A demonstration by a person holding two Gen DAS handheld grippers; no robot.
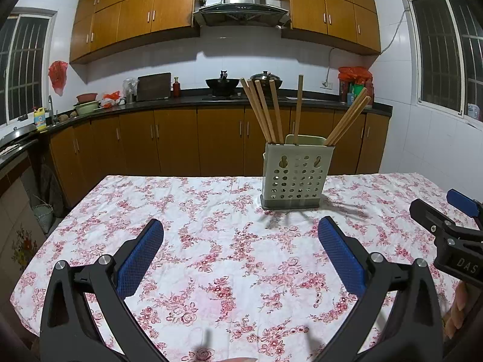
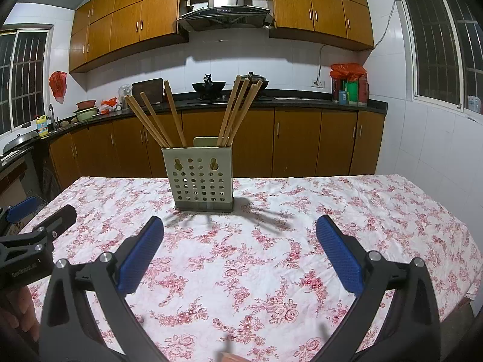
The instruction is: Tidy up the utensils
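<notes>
One perforated holder (image 1: 297,175), seven chopsticks (image 1: 265,111) — both tongs empty, spread wide.

Inside the perforated utensil holder (image 1: 297,175), the lower ends of the wooden chopsticks (image 1: 262,111) are hidden by its wall. Right of the holder, the right gripper (image 1: 452,211) is cut off by the left wrist view's edge, and one blue fingertip (image 1: 463,203) shows. Labels on the countertop bottles (image 2: 348,87) behind the holder are too small to read.
</notes>
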